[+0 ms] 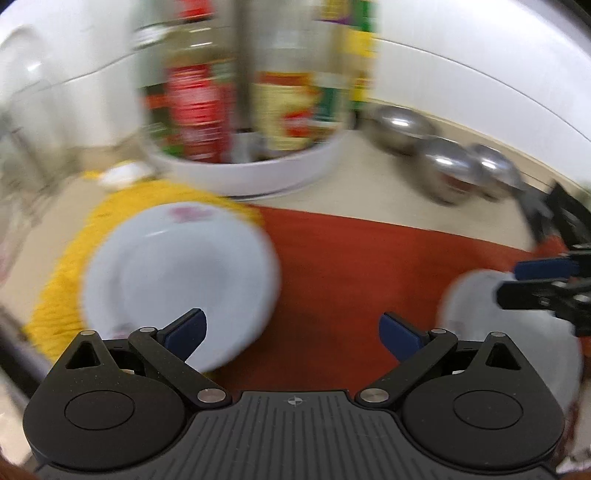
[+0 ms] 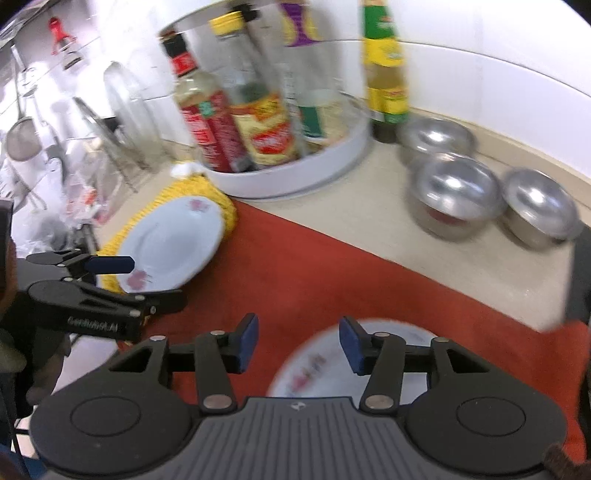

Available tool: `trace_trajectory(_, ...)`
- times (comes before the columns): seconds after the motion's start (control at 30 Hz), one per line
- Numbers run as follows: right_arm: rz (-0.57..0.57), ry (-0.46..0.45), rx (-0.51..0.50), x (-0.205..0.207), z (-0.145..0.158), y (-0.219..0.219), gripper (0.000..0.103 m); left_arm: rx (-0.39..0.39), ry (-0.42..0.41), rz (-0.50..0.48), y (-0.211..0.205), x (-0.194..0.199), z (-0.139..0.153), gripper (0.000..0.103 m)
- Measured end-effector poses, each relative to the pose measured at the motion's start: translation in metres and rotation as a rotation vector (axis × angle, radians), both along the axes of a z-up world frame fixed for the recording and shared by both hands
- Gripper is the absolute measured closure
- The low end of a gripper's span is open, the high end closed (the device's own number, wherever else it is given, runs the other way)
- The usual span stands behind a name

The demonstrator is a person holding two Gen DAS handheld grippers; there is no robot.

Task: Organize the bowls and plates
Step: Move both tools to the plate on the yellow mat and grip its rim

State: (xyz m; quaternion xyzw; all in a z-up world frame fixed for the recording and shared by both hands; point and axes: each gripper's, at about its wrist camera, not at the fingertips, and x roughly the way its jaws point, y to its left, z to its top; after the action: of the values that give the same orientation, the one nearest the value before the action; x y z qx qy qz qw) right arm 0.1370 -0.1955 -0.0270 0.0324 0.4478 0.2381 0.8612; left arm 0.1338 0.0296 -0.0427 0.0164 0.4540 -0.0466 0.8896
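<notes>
Both claws are hanging released, gripping nothing. The floral plate on the yellow mat (image 1: 177, 273) is sitting just ahead-left of the left gripper (image 1: 291, 330); the right gripper (image 2: 298, 341) is hovering beside the other floral plate (image 2: 321, 369), down to its right.

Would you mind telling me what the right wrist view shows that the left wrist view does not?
Only the right wrist view shows the red utensil hanging on the wall, the mesh strainer and a third steel bowl. Only the left wrist view shows the right hand-held gripper, open. Both share the floral plate on the yellow mat, the red cloth and the bottle turntable.
</notes>
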Motion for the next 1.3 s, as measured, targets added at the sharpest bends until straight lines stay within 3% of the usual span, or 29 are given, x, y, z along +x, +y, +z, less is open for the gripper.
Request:
trace_trajectory(0.2, 0.067, 0.009, 0.02, 0.026, -0.006, 0.056, 0.058, 0.024, 0.011, 0.115, 0.054, 0.01, -0.004, 0.002)
trace_trajectory(0.47, 0.084, 0.07, 0.042, 0.057, -0.026, 0.108, 0.057, 0.003, 0.05, 0.174, 0.105, 0.026, -0.015, 0.002)
trace_trajectory(0.8, -0.008, 0.159, 0.111, 0.079, -0.05, 0.136, 0.057, -0.023, 0.09, 0.118, 0.126, 0.052, -0.029, 0.002)
trace_trajectory(1.3, -0.057, 0.205, 0.113, 0.089, -0.068, 0.161, 0.056, -0.072, 0.107, 0.032, 0.13, 0.07, -0.047, 0.004)
